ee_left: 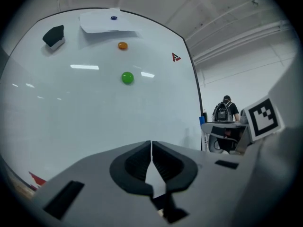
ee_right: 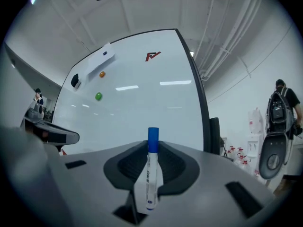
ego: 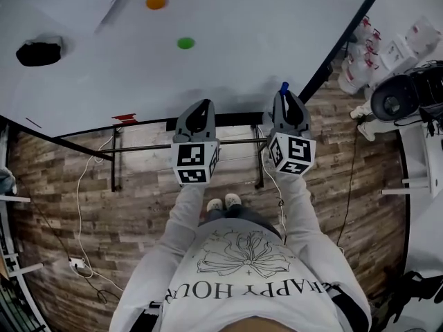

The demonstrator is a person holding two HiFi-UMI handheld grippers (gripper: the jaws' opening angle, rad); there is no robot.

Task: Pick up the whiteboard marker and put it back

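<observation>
Blue-capped whiteboard marker [ee_right: 151, 174] is clamped in right tongs [ee_right: 152, 145]; left tongs [ee_left: 151, 148] are pressed together, empty. Firm grip is advised until whiteboard [ego: 242, 61] is reached.

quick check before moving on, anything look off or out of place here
Nothing looks spilled, broken or askew. The marker is simply held in the right claw, blue cap pointing at the whiteboard. The left claw is shut, empty.
</observation>
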